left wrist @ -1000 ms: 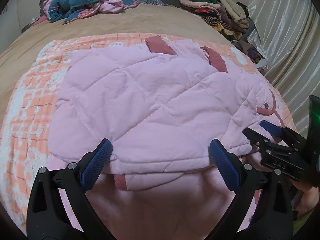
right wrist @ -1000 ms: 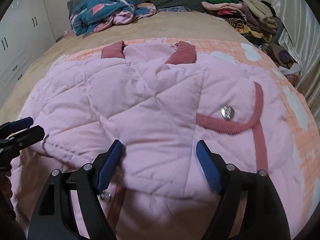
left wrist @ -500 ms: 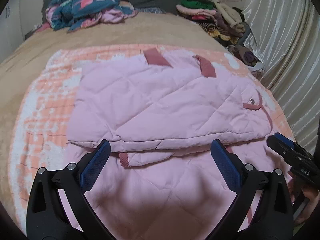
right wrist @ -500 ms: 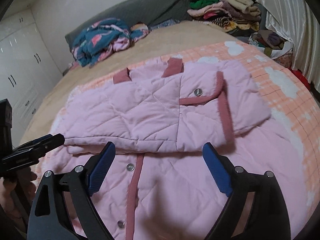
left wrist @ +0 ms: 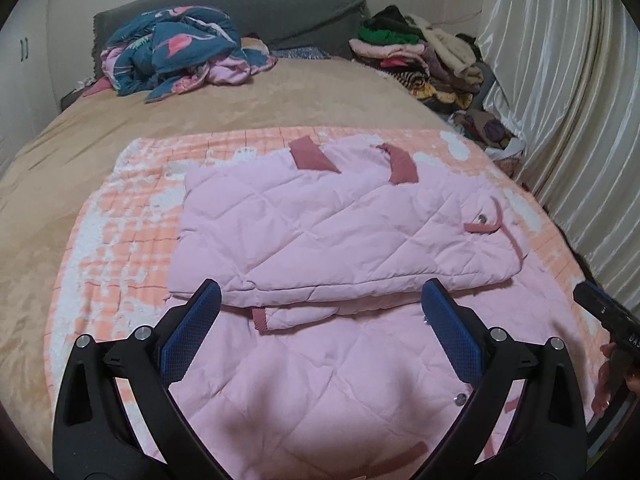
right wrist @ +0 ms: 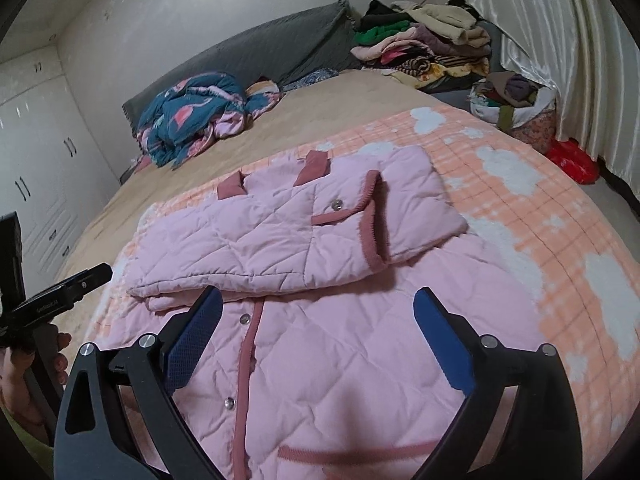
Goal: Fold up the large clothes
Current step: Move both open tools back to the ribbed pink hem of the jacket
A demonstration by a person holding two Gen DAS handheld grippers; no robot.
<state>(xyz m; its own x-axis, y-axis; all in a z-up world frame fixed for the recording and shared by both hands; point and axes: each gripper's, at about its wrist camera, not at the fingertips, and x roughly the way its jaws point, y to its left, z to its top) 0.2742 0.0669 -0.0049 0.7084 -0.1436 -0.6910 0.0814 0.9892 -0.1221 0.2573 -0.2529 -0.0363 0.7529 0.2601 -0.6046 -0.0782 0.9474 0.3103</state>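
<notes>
Left hand-held gripper (left wrist: 320,328): lower centre of its own view, black arms with blue pads, jaws spread wide, nothing between them, held above the near half of the jacket. Right hand-held gripper (right wrist: 316,328): lower centre of its own view, jaws wide and opening further, nothing between the pads; it also shows at the right edge of the left view, gripped by a hand (left wrist: 612,376). Pink quilted jacket (left wrist: 332,240): centre of both views, lying flat on the blanket, its upper part folded down over the body; dark pink collar tabs toward the top of the frame, snap buttons and dark pink trim along the front. Orange-and-white checked blanket (left wrist: 120,240): under the jacket, spread over the tan bed (left wrist: 280,96). Blue patterned bundle of cloth (left wrist: 180,52): upper left, by the grey headboard. Pile of folded clothes (left wrist: 420,56): upper right, beside the pale curtain (left wrist: 560,100). White wardrobe (right wrist: 36,168): left edge of the right view.
</notes>
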